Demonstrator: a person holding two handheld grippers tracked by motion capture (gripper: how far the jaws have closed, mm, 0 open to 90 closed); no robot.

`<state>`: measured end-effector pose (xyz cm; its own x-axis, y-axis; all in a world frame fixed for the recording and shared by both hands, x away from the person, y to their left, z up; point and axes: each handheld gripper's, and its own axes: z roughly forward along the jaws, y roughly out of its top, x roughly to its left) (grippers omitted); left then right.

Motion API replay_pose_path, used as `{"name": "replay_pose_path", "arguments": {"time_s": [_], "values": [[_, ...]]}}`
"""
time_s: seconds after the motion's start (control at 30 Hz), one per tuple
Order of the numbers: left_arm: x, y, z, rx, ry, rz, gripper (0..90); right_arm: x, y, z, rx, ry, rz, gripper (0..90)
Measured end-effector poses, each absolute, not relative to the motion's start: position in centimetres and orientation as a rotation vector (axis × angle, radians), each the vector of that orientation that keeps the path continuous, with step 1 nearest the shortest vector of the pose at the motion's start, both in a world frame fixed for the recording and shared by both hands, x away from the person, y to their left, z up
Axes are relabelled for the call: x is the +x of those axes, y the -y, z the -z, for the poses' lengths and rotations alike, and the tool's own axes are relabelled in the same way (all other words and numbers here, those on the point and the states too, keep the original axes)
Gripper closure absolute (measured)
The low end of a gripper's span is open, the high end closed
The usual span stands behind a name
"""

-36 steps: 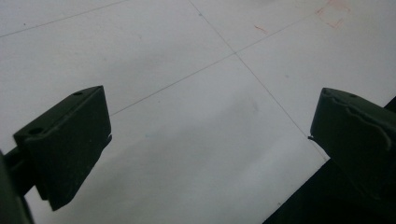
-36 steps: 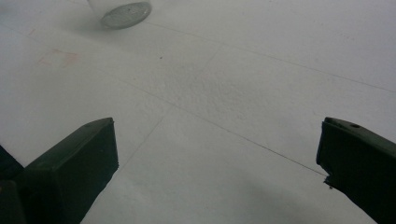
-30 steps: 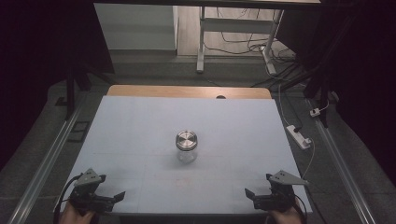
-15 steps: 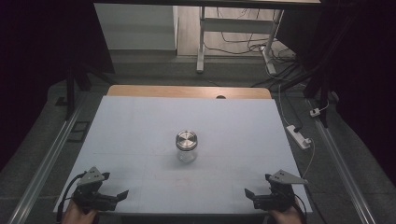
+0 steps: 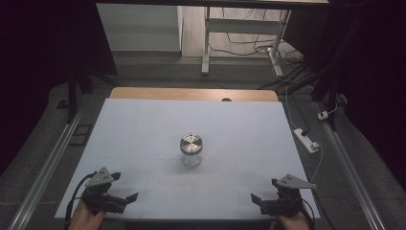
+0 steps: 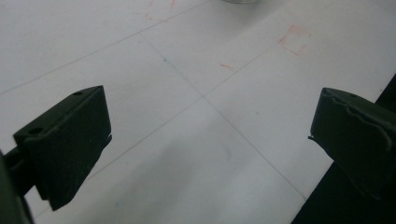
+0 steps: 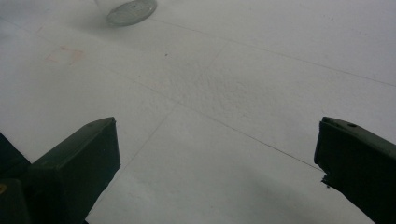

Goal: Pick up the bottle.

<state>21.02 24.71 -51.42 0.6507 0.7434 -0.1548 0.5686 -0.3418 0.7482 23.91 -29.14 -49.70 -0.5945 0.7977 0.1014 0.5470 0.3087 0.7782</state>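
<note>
Jar (image 5: 191, 149): upright, lidded, mid-table (image 5: 143, 124).
Left gripper (image 5: 125, 197): near-left edge, jaws wide, holding nothing.
Right gripper (image 5: 258, 199): near-right edge, jaws wide, holding nothing.

White table (image 5: 143, 134), wood strip (image 5: 191, 93) at far edge. Power strip (image 5: 306, 140) on floor at right; cables (image 5: 244, 48) & desk legs (image 5: 206, 40) beyond.

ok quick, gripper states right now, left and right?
Left gripper: open, holding nothing, near table edge.
Right gripper: open, holding nothing, well short of the jar.
</note>
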Motion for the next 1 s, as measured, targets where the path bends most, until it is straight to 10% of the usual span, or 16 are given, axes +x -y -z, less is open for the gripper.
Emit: {"name": "replay_pose_path", "arguments": {"time_s": [1.0], "values": [[26.6,-21.3,51.3,2.026,-0.932,-0.164,0.0,24.1,29.1,49.8,1.223,-2.29,-1.17,0.1]]}}
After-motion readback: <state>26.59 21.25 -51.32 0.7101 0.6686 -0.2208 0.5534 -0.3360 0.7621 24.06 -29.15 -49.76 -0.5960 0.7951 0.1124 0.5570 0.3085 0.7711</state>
